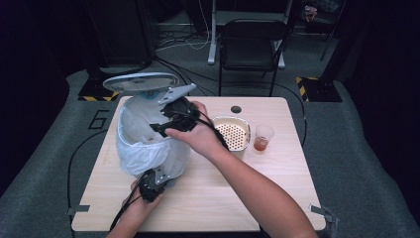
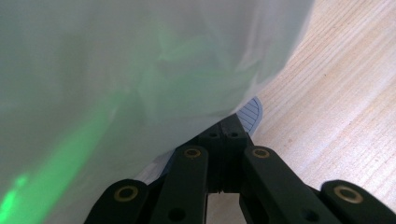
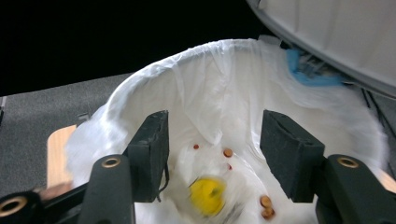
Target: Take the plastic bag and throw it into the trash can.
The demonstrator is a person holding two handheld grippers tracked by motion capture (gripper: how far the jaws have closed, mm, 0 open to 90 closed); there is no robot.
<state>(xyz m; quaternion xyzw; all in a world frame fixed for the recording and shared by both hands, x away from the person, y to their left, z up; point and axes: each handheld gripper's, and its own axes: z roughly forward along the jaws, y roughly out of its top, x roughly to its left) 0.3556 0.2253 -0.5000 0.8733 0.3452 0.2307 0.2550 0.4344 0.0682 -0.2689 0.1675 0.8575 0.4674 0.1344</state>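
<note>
Bin [image 1: 148, 148]: left of centre in the high view, standing upright on the surface [image 1: 277, 198], long axis vertical, mouth up.
Look: white liner [image 3: 219, 107] draped over the rim, grey lid [image 1: 141, 81] raised at the back.
Left gripper [image 1: 150, 184]: at the bin's base; fingers [image 2: 233, 128] close together, whether they pinch anything I cannot tell.
Right gripper [image 3: 212, 149]: over the mouth, fingers wide, holding nothing.
Inside: blurred yellow object [image 3: 208, 195], small brown bits [image 3: 266, 203].
Hidden: bin body behind liner.

My left tongs [image 2: 227, 135] have their tips buried under the white bin liner [image 2: 140, 70], so I can't read their grip. That yellow thing [image 3: 208, 195] in the bin is just blur, unidentifiable.
</note>
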